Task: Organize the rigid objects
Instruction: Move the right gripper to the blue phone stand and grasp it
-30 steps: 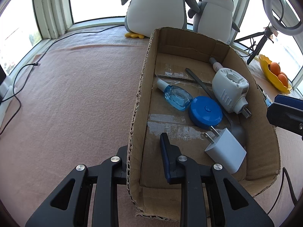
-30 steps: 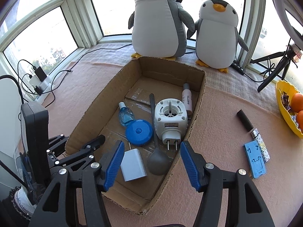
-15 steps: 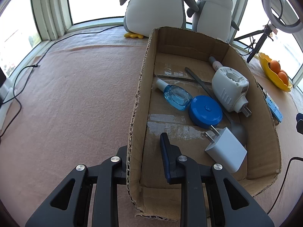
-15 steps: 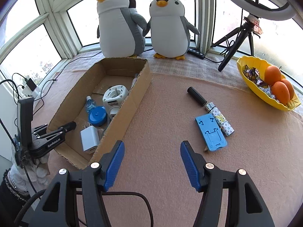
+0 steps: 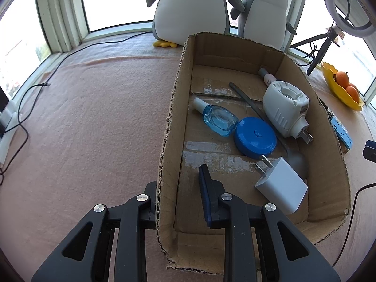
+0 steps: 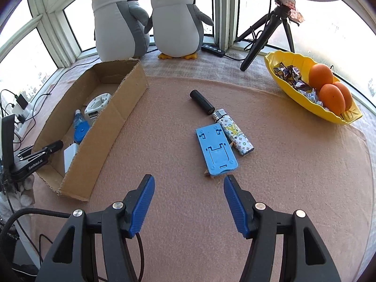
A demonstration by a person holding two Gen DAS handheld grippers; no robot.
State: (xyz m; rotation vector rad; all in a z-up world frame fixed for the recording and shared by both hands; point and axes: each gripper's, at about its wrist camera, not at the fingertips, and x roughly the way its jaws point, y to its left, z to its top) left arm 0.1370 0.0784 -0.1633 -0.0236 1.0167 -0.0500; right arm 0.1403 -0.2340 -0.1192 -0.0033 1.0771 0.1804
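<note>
light blue phone stand [image 6: 216, 149], monogram-patterned white lighter [image 6: 235, 135], black tube [image 6: 202, 102].

A home window nook turned into a small recording corner.

White-framed bay windows [image 6: 58, 44] curve round the far side. Two plush grey-and-white penguins [image 6: 174, 21] sit on the sill, and pink fleece cloth [image 6: 282, 164] covers the surface. A yellow leaf-shaped bowl of oranges and wrapped sweets [image 6: 315, 108] sits at the right. A ring light on a black tripod [image 6: 270, 30] stands at the far right; a white power strip with cables [image 6: 21, 110] lies at the left.
</note>
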